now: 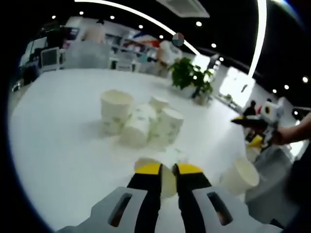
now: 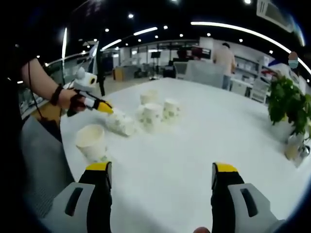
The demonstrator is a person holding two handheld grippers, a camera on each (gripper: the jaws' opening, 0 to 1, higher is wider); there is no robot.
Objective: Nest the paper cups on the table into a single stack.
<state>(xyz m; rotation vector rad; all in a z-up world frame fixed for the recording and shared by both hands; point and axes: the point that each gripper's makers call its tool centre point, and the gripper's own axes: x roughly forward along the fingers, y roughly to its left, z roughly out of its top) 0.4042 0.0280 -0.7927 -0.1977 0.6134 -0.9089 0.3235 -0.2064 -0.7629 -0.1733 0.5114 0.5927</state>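
Cup (image 1: 163, 180) pinched in my left gripper (image 1: 167, 169); right gripper (image 2: 160, 170) wide, empty. Risk: thin wall crushes, or the centre-frame cluster (image 1: 146, 119) topples off the worktop (image 1: 58, 141).

Illumination: overhead, from round recessed ceiling spots (image 2: 130, 15) and long curved LED strips (image 1: 146, 18); both blown out to pure white. Glossy white round table (image 2: 194, 145) is evenly bright, w/ mild glare. Pale printed paper cups (image 1: 141, 121) cast only soft, faint shadows. Both views soft overall; background blurred. Strong fisheye bending at edges, esp. ceiling strips and table rim.
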